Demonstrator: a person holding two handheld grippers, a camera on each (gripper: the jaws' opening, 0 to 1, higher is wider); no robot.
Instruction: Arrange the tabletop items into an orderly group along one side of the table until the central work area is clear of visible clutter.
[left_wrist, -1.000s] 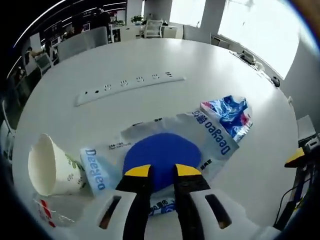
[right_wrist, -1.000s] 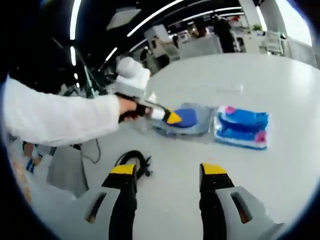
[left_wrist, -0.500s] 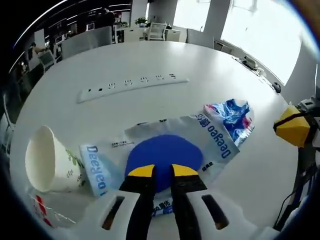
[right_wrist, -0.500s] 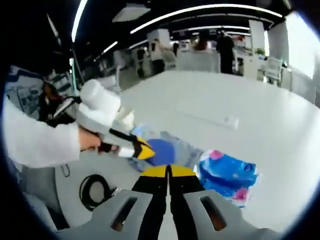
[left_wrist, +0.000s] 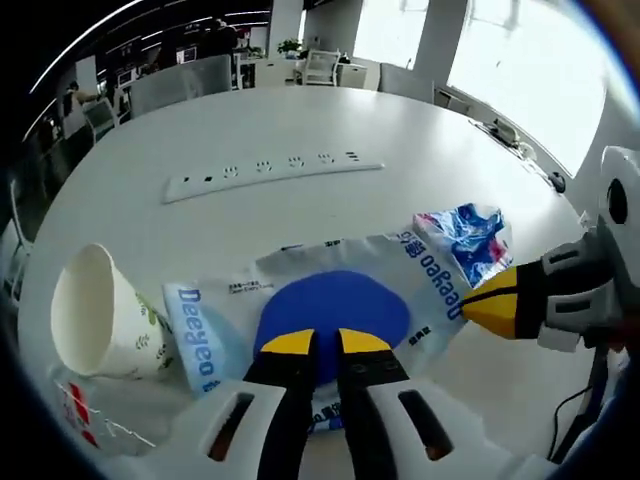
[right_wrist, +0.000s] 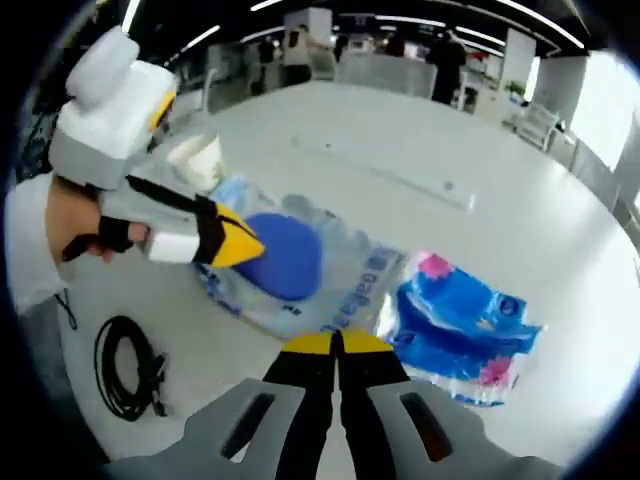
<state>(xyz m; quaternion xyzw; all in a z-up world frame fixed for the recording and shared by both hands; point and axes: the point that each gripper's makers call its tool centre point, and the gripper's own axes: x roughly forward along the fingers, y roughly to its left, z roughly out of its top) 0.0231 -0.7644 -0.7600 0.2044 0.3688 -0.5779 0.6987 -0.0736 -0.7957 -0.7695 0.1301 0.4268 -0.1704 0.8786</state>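
A clear Deeyeo bag with a blue disc inside lies flat on the white table. My left gripper sits over the bag's near edge, its jaws pinched on the bag with only a thin gap. Left of it a white paper cup lies on its side. A blue tissue pack rests at the bag's right end. My right gripper is shut and empty, hovering just short of the bag and tissue pack.
A long white power strip runs across the table beyond the items. A small wrapper with red print lies by the cup. A black cable coils on the floor below the table edge. Chairs and desks stand far behind.
My left jaws have narrowed onto the bag. The right gripper went from open to shut and moved in close beside the bag and tissue pack.
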